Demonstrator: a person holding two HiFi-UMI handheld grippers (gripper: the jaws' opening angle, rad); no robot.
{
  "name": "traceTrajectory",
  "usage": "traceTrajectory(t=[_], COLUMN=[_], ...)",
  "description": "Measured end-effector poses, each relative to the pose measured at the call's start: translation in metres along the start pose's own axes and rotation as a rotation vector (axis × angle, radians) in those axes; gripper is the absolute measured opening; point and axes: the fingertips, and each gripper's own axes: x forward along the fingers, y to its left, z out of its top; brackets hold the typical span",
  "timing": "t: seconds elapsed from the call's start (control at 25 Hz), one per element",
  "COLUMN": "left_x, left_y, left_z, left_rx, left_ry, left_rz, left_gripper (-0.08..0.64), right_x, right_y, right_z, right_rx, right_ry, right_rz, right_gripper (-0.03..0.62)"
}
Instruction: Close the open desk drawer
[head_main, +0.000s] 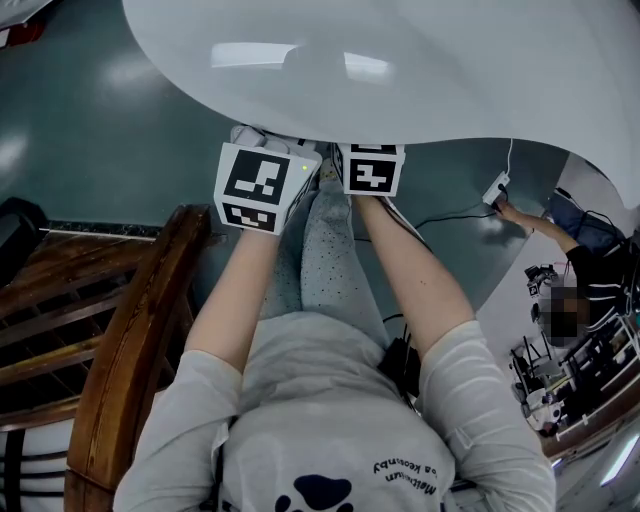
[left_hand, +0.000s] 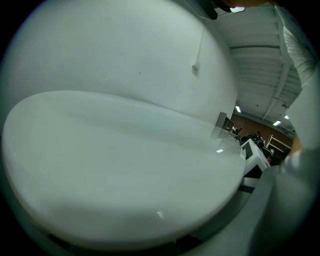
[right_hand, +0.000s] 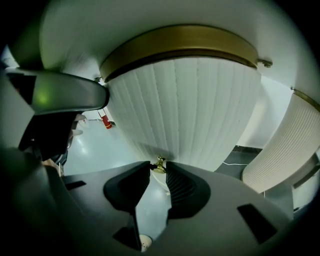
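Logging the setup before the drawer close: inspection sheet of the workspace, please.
Surface: glossy white desk top, nothing seen on it.
Job's things: brass knob on the fluted white drawer front; can't tell how far open.
Clutter: nothing seen.
Grippers: right gripper appears pinched on the knob; left gripper under the desk edge, jaws not shown.
Cables: cable across the floor to a power strip.
Surroundings: wooden chair at left; person at right.
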Motion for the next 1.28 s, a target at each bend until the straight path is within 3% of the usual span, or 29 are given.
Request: traceTrajectory(t=[0.28,1.08,1.2,1.28], left_x=[-0.003,-0.035,-0.042,-0.045], left_y=[0.002,-0.016,-0.022,-0.025], left_z=[-0.003,-0.029,-0.031,-0.031], left_rx=[-0.036,-0.038,-0.033,-0.03], left_ry=[-0.001,0.003,-0.002,-0.004], left_rz=[0.009,0.036,0.032,0.028], left_gripper=[0.011,0.011,0.011,0.011], right_x=[-0.002,-0.057,-0.067,-0.074], right_y=[0.009,0.022,0.022,0.023], right_z=[-0.006,-0.018,-0.02,-0.019], right_rx=[0.015,0.046,0.052,0.054], right_ry=[-0.014,-0.125,-0.136,-0.145], right_rz=[0.044,-0.01,-0.021,-0.026], right_gripper=[0.138,0.147,0.113,0.056])
